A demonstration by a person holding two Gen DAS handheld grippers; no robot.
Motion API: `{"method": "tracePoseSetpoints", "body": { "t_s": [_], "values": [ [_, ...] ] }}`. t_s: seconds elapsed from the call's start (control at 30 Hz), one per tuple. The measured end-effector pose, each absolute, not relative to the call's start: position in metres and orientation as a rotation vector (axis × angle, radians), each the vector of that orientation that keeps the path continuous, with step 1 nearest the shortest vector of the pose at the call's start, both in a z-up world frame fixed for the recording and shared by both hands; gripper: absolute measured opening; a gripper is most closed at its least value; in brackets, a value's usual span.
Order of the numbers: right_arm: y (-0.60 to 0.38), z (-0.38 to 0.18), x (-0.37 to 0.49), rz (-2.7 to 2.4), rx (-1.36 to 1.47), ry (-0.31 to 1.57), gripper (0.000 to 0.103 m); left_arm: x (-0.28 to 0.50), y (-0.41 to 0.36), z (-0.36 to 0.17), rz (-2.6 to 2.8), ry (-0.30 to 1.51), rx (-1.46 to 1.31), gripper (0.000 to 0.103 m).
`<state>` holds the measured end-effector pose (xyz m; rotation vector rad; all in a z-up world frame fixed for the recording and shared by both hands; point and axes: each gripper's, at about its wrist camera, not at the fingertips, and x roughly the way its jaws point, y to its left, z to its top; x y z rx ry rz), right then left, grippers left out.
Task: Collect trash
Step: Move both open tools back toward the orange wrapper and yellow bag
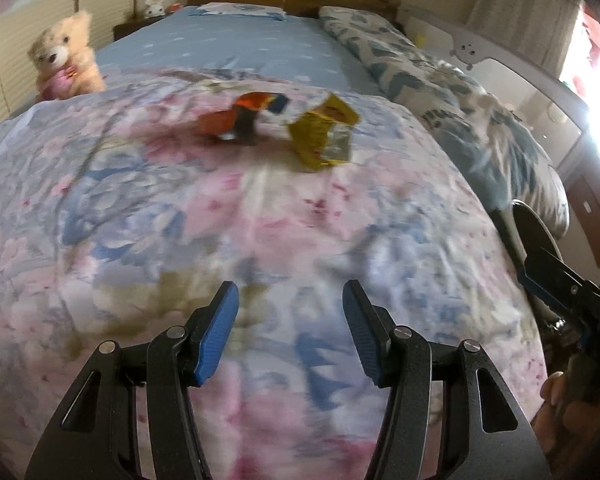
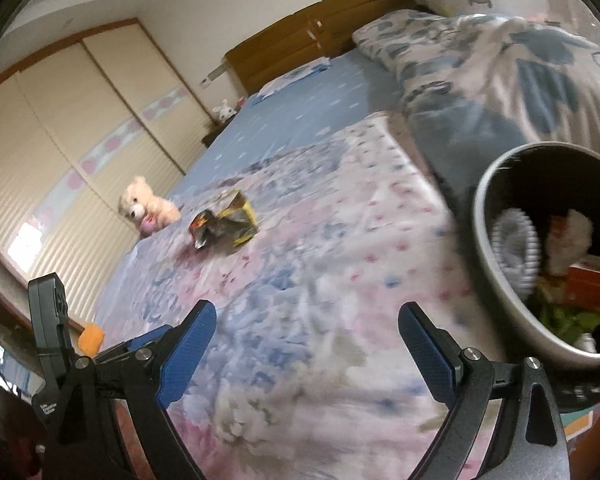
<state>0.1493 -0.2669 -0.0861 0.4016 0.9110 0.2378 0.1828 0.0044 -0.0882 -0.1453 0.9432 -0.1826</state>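
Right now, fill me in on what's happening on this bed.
A person is clearing trash off the bed with a handheld gripper in each hand. Two crumpled wrappers, an orange wrapper and a yellow wrapper, lie side by side on the floral quilt, not yet picked up. The left gripper and right gripper are both open and empty, aimed toward them. A bin holding trash sits at the right edge of the bed.

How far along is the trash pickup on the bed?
Done: the bin already holds several scraps. In hand: nothing; left gripper and right gripper are both open and empty. Left: the orange wrapper and yellow wrapper on the floral quilt.
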Motion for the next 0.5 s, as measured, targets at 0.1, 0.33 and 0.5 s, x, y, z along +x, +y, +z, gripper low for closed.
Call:
{"method": "tracePoseSetpoints", "body": {
  "t_s": [0.1,0.33,0.5],
  "values": [
    [-0.252,-0.089,0.155,0.252,0.383,0.91,0.093,0.186,0.017,-0.09,-0.163,0.946,-0.156,0.055],
    [-0.223,-0.096,0.173,0.284,0.343,0.903,0.093,0.203,0.041,-0.093,-0.127,0.944,-0.159,0.055],
    [-0.205,-0.104,0.192,0.309,0.325,0.92,0.093,0.221,0.05,-0.093,-0.114,0.94,-0.157,0.055]
  ]
}}
